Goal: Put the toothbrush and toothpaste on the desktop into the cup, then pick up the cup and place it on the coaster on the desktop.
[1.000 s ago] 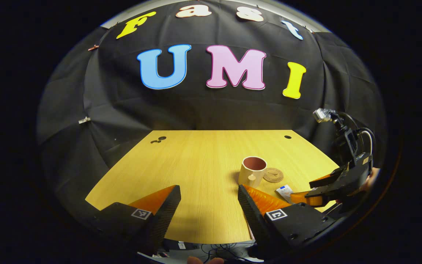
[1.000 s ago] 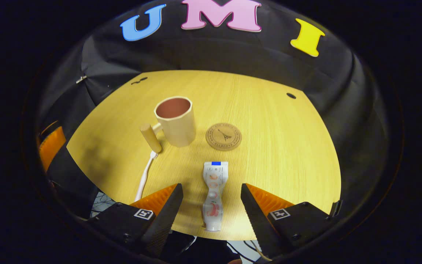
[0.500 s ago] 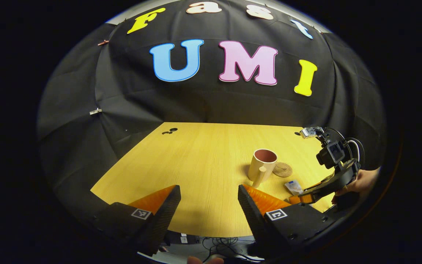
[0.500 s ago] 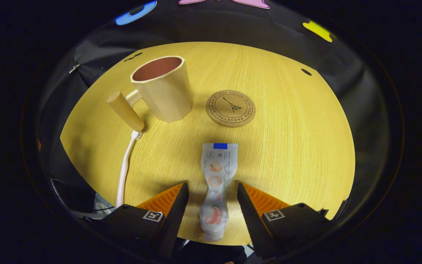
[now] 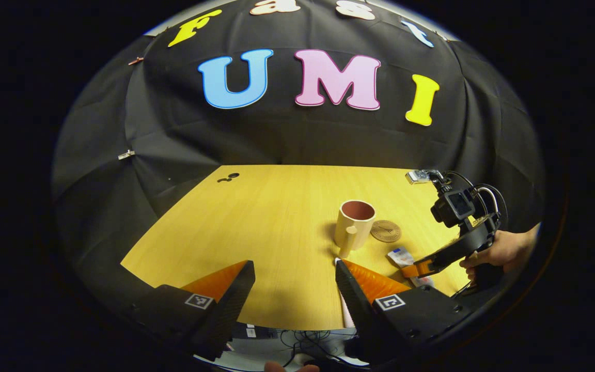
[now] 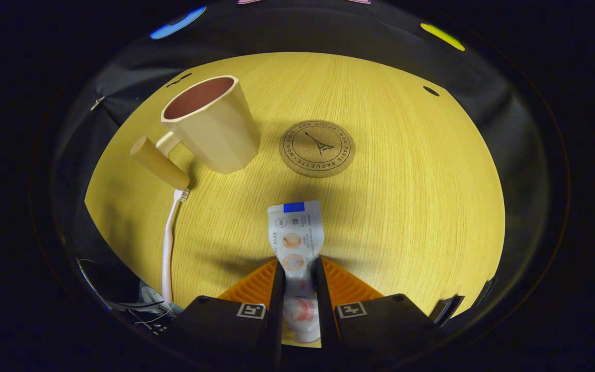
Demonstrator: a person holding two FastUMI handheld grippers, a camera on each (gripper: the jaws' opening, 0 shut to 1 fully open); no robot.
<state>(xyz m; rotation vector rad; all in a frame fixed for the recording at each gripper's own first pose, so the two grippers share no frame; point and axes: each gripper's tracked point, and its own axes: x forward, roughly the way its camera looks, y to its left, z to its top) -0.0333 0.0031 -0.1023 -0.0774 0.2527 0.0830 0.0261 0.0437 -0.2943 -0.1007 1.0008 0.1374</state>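
Toothpaste (image 6: 296, 243) lies at the tabletop's (image 6: 406, 196) near edge, the right gripper (image 6: 297, 281) now with jaws clamped on it, no longer apart. Bare wood stretches right of the coaster (image 6: 317, 148). Beside the cup (image 6: 209, 132), the toothbrush (image 6: 168, 235) overhangs the edge. Left gripper (image 5: 293, 281) hovers, jaws apart, facing open tabletop.

Cloth-walled recording booth (image 5: 287, 139), wooden desk (image 5: 277, 217)

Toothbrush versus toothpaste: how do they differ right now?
The toothpaste is a flat printed tube, clamped by the right gripper; the toothbrush is a thin pale stick lying free, its head near the cup handle. Both lie outside the cup on the desktop.
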